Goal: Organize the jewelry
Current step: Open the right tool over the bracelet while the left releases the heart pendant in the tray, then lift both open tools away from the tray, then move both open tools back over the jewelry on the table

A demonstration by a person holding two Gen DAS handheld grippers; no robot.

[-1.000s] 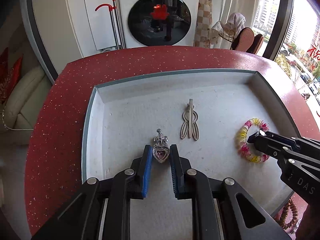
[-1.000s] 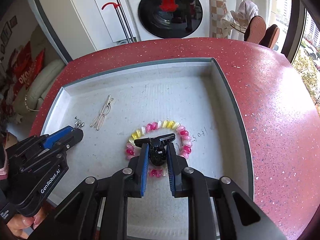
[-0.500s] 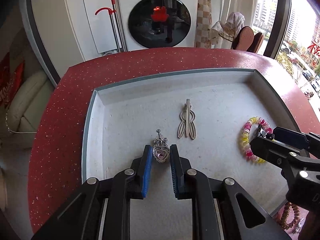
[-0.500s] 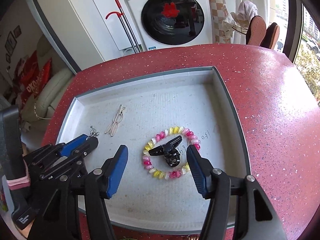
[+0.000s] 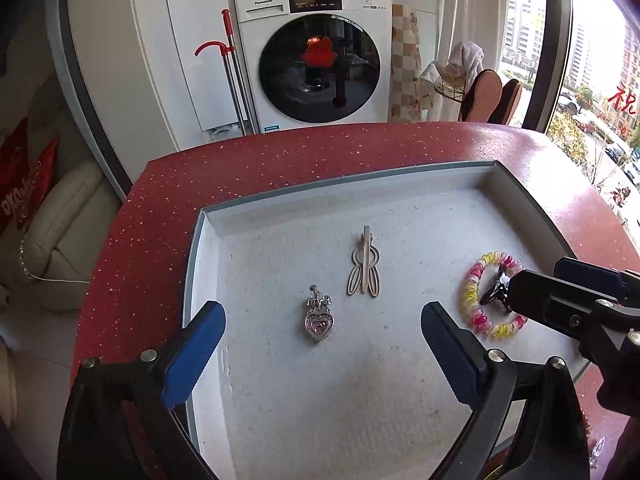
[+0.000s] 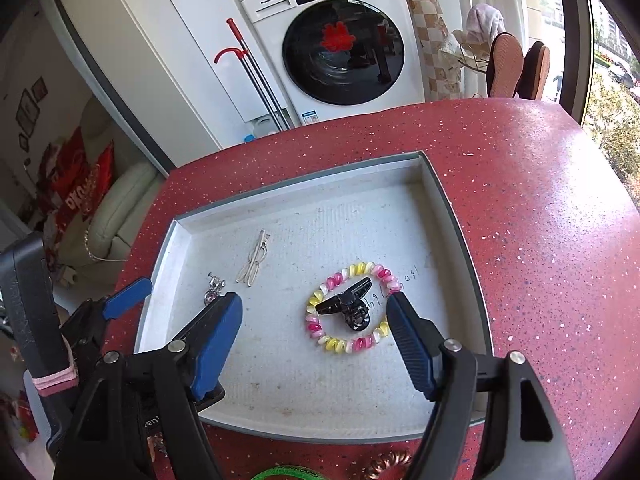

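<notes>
A grey tray (image 5: pixel 192 264) on the red counter holds four pieces. A silver heart pendant (image 5: pixel 318 320) lies flat between the blue fingers of my left gripper (image 5: pixel 322 314); its jaws are opening wide and touch nothing. A beige hair clip (image 5: pixel 363 266) lies just beyond it. To the right a black claw clip (image 6: pixel 346 306) rests inside a pink and yellow coil ring (image 6: pixel 316 326). My right gripper (image 6: pixel 314 300) hovers over them, its jaws opening, both pads apart from the clip and the ring. The pendant (image 6: pixel 214 288) also shows beside the right gripper's left finger.
The tray's rim (image 6: pixel 452 216) stands raised all round on the red speckled counter (image 6: pixel 540 220). A green band (image 6: pixel 280 472) and a copper coil (image 6: pixel 386 462) lie on the counter at the near edge. A washing machine (image 5: pixel 316 60) stands behind the counter.
Both grippers went from shut to open. The left let go of the heart pendant, the right let go of the black claw clip and lifted a little. Both pieces stay on the tray.
</notes>
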